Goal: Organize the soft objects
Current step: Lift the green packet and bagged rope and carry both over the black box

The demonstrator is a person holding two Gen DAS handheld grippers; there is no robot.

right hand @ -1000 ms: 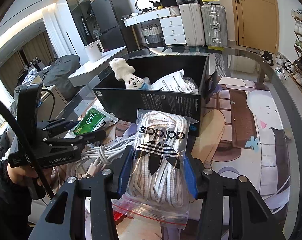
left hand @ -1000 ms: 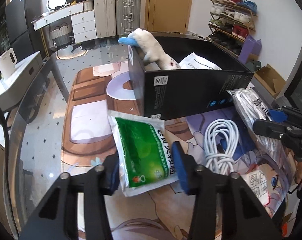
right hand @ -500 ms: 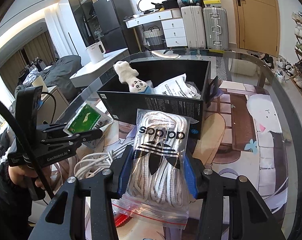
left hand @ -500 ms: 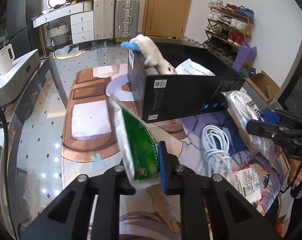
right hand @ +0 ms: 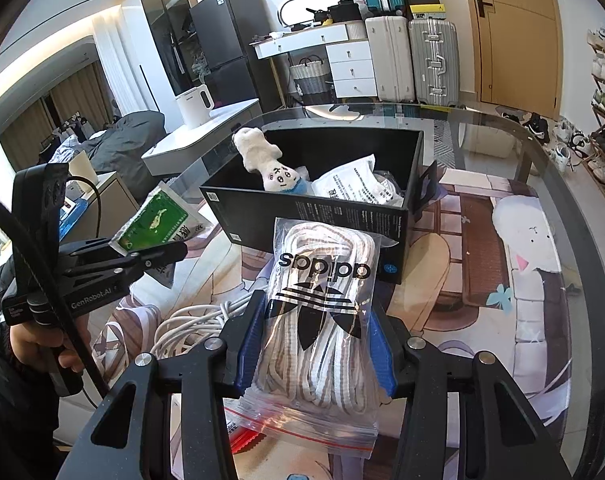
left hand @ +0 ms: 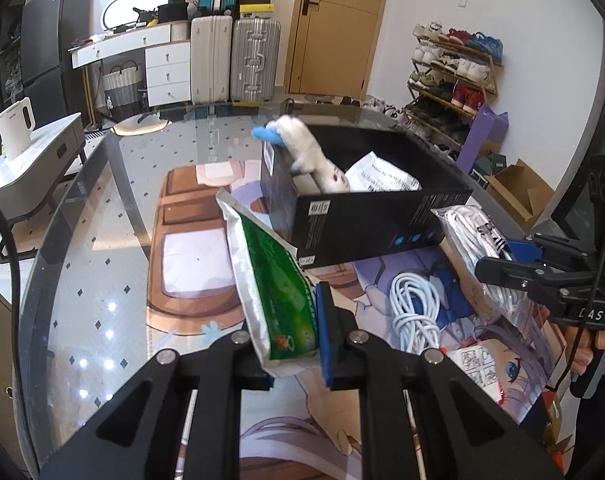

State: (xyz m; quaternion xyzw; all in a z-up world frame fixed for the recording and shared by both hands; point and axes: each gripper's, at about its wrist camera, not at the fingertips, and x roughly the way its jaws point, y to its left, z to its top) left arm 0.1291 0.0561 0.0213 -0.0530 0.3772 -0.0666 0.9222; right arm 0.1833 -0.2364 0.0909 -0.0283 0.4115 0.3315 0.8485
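Left hand-held gripper [left hand: 294, 346] squeezing green packet [left hand: 276, 292]; right hand-held gripper [right hand: 312, 354] squeezing bag of white laces [right hand: 322, 320] near black box [right hand: 314, 208]

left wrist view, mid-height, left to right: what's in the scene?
white kettle → green foil packet in the left gripper → black box → white cable coil → adidas lace bag → right gripper

Between the left fingers [left hand: 325, 322] sat a glossy foil-and-plastic green pouch [left hand: 276, 292]; between the right fingers [right hand: 248, 342], a clear, shiny plastic bag [right hand: 322, 332] of woven cord. Beyond them stood a matt black cardboard box [right hand: 314, 210] with a fuzzy plush toy [right hand: 264, 160], on a glossy glass desk [left hand: 90, 280].
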